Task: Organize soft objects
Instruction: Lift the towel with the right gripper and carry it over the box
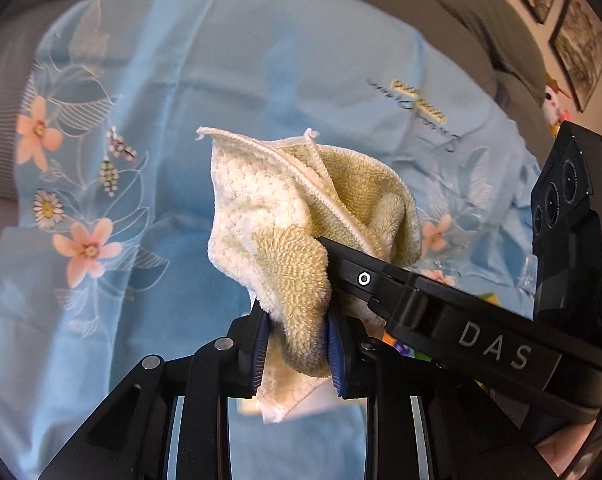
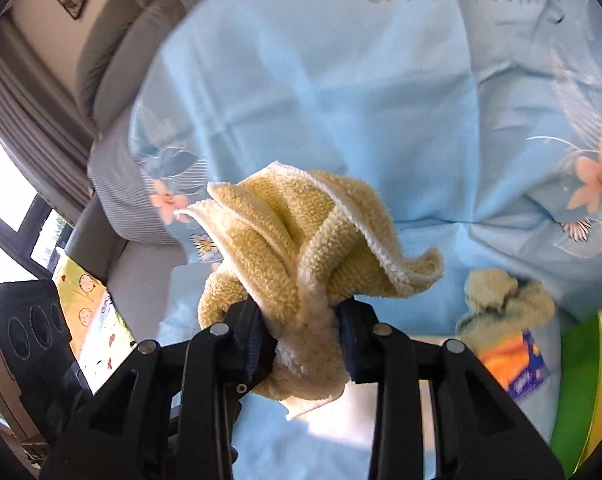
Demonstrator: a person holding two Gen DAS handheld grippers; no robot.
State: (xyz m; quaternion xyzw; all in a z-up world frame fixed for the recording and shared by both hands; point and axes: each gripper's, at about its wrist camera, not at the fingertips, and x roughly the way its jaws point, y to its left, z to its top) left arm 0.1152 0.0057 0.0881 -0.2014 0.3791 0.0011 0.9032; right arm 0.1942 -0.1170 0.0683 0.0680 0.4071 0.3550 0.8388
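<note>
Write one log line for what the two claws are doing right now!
left claw: shut on fluffy yellow terry towel | right claw: shut on same towel | towel: bunched, lifted above light blue flowered sheet

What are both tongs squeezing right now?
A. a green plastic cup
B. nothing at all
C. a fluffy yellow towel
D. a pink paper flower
C: in each wrist view the fluffy yellow terry towel is bunched between the blue pads, so the left tongs and the right tongs both pinch it, held up above the light blue flowered sheet.
</note>
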